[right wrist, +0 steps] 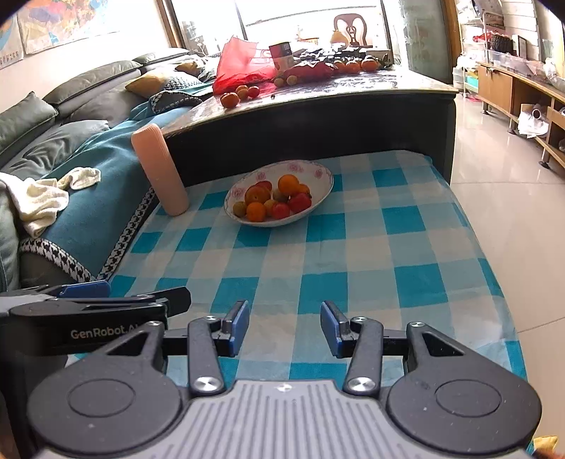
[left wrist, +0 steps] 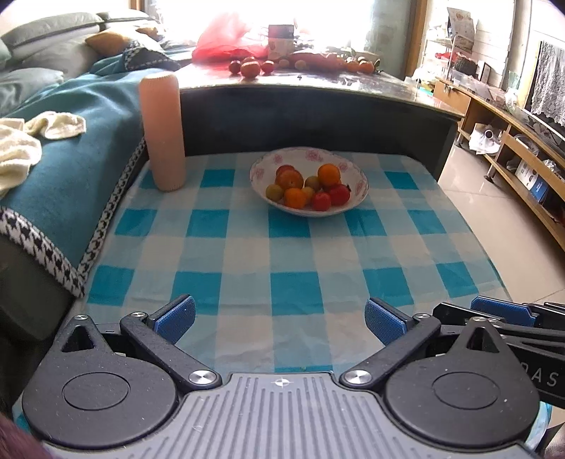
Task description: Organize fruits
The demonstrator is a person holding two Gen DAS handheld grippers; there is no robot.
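Fruit [left wrist: 307,187] fills the bowl [left wrist: 358,176] at frame center; left tool [left wrist: 279,319] and right tool [right wrist: 285,326] gape empty.

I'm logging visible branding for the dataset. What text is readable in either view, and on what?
"GenRobot.A", cut off by the near frame: side of the left gripper, seen from the right wrist.
"AS", partial: side of the right gripper, seen from the left wrist.
Wall poster and tin: print too blurred to read.

Between your grippers and the fruit bowl [left wrist: 356,176] the checked cloth [left wrist: 282,254] lies bare, so you can pass straight ahead; only the upright pink cylinder [left wrist: 163,130] stands left of the bowl, backed by the dark table edge [left wrist: 317,116].
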